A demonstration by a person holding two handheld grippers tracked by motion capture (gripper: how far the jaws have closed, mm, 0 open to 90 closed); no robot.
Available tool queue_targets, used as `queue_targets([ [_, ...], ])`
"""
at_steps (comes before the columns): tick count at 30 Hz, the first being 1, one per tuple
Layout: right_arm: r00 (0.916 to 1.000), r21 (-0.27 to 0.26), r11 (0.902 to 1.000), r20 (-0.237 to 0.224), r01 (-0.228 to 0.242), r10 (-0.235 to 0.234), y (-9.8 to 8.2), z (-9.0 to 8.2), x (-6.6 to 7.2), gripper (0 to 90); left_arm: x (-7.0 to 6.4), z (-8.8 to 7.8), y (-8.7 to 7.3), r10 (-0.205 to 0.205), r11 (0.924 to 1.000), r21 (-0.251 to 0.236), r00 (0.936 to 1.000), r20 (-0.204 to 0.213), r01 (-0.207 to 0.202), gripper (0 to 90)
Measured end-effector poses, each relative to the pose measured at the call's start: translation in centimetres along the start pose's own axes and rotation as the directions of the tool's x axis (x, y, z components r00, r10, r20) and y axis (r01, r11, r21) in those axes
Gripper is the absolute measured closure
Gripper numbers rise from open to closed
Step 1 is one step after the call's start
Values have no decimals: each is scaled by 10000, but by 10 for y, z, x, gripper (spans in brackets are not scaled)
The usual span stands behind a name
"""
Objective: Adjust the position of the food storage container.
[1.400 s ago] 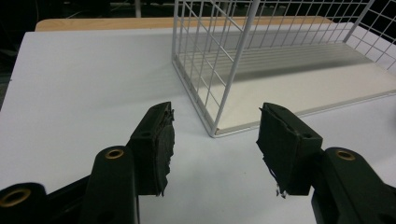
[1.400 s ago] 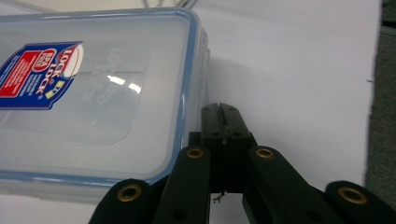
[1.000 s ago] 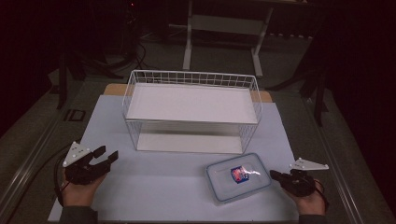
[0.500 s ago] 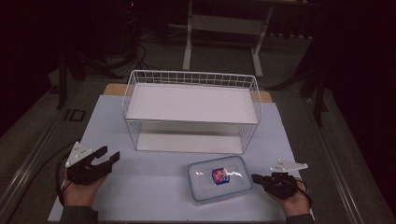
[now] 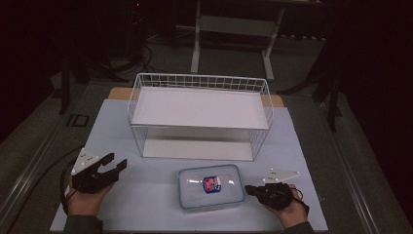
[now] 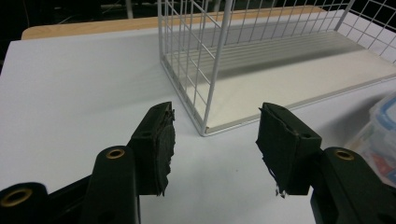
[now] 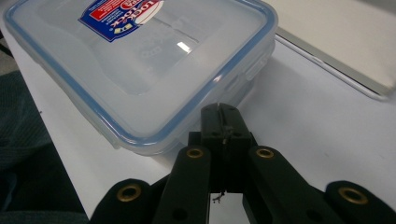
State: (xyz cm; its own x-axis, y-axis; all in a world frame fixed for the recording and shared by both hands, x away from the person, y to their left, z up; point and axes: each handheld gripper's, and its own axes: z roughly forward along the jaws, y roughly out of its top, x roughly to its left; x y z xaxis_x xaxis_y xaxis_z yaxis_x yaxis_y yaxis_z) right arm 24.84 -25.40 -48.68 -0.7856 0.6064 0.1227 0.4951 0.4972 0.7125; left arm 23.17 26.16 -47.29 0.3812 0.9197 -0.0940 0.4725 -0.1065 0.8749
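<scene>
Two claws in play, and the right one matters. Right claw (image 5: pixel 252 188) is clenched, jaws pressed flat together with nothing between them, tips right at the near-right edge of the lidded container (image 5: pixel 211 185), touching it or just short of it; in the right gripper view the tips sit against the blue-rimmed lid's side (image 7: pixel 140 60), contact itself too close to call. Container lies directly ahead of that claw, toward the person's left, long axis running roughly left-right across the counter (image 5: pixel 146 195), red-and-blue label up. Left claw (image 5: pixel 116 165) is released, jaws spread wide, empty, well apart from the container on its far side, pointing toward the front-left corner of the white wire basket (image 5: pixel 199 83). Basket sits just behind the container, open top, white floor bare. My read: the right hand is nearer, and any nudge from it drives the container leftward along its long axis.
</scene>
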Motion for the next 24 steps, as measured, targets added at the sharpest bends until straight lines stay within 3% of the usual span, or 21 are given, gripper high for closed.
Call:
queue_targets([
  [20,9991,-67,9994,-238,344,-346,11,15,15,896,-3,1,1,54,10000,1,9999,108,-54,454],
  [24,9994,-10,9996,-203,293,-293,11,15,14,852,-3,0,1,49,10000,-15,9999,104,-48,454],
])
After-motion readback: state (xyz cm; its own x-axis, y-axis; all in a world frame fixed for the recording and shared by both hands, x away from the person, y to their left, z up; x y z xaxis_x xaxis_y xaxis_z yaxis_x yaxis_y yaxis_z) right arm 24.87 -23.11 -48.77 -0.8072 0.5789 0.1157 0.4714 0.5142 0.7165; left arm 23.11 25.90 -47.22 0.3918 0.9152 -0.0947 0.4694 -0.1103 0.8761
